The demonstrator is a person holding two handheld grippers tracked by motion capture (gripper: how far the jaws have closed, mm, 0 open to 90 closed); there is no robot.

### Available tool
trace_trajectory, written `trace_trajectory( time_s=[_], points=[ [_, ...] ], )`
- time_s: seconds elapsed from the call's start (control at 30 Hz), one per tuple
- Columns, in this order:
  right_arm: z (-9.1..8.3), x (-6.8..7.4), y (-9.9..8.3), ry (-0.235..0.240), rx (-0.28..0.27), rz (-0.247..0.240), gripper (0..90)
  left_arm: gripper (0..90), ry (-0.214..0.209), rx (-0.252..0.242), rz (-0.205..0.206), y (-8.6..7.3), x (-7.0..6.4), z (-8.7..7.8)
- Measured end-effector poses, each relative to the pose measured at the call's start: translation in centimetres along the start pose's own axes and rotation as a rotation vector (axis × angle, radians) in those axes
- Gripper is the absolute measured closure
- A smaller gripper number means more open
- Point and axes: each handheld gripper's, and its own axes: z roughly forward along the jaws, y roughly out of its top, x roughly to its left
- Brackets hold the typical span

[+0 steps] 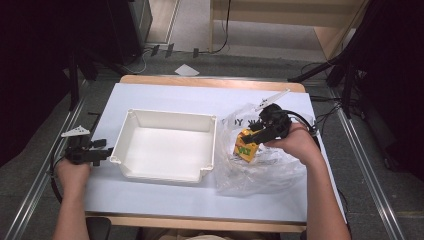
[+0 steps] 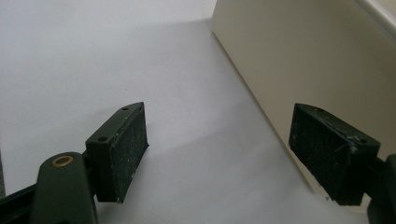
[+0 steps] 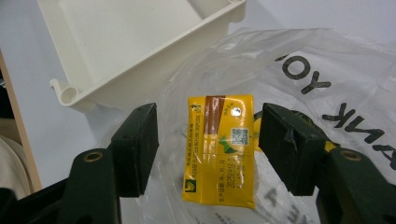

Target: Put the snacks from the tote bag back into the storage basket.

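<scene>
A yellow sachet (image 3: 219, 149) with a brown stripe lies on a clear plastic bag (image 3: 322, 70); in the high view the sachet (image 1: 246, 145) sits at the bag's (image 1: 260, 165) left part. My right gripper (image 3: 208, 149) stands open, one jaw on each side of the sachet, close above it; from above the right gripper (image 1: 255, 131) hovers over it. My left gripper (image 2: 217, 154) is open with nothing between its jaws, low over the table beside the left wall of the white bin (image 2: 299, 65). From above the left gripper (image 1: 102, 150) sits just left of the bin (image 1: 125, 135).
The white bin stands in the middle of the pale blue table (image 1: 150, 192). The bag, printed with black letters, lies against the bin's right side. Black stands and cables flank the table on the floor.
</scene>
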Motion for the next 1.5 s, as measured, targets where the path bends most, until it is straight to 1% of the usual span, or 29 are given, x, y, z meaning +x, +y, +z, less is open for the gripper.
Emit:
trace_trajectory(
  time_s=[0.1,0.13,0.2,0.23,0.27,0.3,0.37,0.43,0.47,0.53,0.63,0.67,0.77,0.83,1.13,1.17,1.23,1.3,1.37,1.5],
  points=[
    [0.2,0.0,0.0,-0.006,0.012,-0.001,38.7,20.7,0.0,0.002,-0.001,0.0,0.0,0.0],
    [0.5,0.0,0.0,-0.014,0.028,-0.001,38.6,20.7,-0.001,0.001,0.0,0.0,0.0,0.0],
    [0.6,0.1,0.0,-0.016,0.032,0.0,38.6,20.7,-0.001,0.002,-0.001,0.0,0.0,0.1],
    [0.9,0.0,0.0,-0.018,0.044,-0.003,38.6,20.7,-0.001,0.002,-0.001,0.0,0.0,0.1],
    [0.9,0.0,0.0,-0.018,0.044,-0.003,38.6,20.7,-0.001,0.002,-0.001,0.0,0.0,0.1],
    [1.4,-0.1,-0.1,-0.024,0.062,0.003,38.6,20.7,-0.001,0.0,-0.001,0.0,0.0,0.1],
    [1.8,-0.2,-0.1,-0.028,0.08,0.004,38.6,20.7,-0.003,0.002,-0.001,0.0,0.0,0.0],
    [2.0,-0.3,-0.2,-0.029,0.086,0.006,38.6,20.7,-0.002,0.002,-0.001,0.0,0.0,0.0],
    [2.2,-0.3,-0.1,-0.046,0.101,0.006,38.6,20.7,-0.002,0.002,-0.001,0.0,0.0,0.0],
    [2.4,-0.2,-0.1,-0.051,0.107,0.004,38.6,20.7,-0.002,0.001,-0.001,0.0,0.0,0.1],
    [2.8,-0.3,-0.2,-0.069,0.13,0.002,38.6,20.7,-0.002,0.001,0.0,0.0,0.0,0.1],
    [3.2,-0.4,-0.2,-0.084,0.152,0.002,38.0,20.7,-0.002,0.0,-0.001,0.0,0.0,0.1],
    [3.5,-0.4,-0.2,-0.084,0.165,0.008,37.8,20.7,-0.002,0.001,0.0,0.0,0.0,0.1],
    [3.9,-0.4,-0.2,-0.084,0.182,0.0,38.4,20.7,-0.002,0.002,0.001,0.0,0.0,0.1],
    [4.5,-0.3,-0.1,-0.098,0.209,-0.001,39.1,20.7,-0.003,0.007,0.002,0.0,-0.1,0.1],
    [4.8,-0.3,-0.1,-0.111,0.225,-0.013,40.1,20.7,-0.003,0.007,0.004,0.0,0.0,0.1],
    [5.1,-0.3,-0.1,-0.12,0.242,-0.01,41.2,20.7,-0.002,0.005,0.003,0.0,-0.1,0.1],
    [5.3,-0.3,-0.1,-0.122,0.248,-0.016,41.7,20.7,-0.002,0.003,0.001,0.0,-0.1,0.1],
    [5.6,-0.3,-0.1,-0.102,0.267,-0.001,44.1,20.7,-0.003,0.003,0.001,0.0,0.0,0.1],
    [5.9,-0.2,0.0,-0.106,0.281,0.012,45.2,20.7,-0.003,0.003,0.001,0.0,-0.1,0.1]
  ],
)
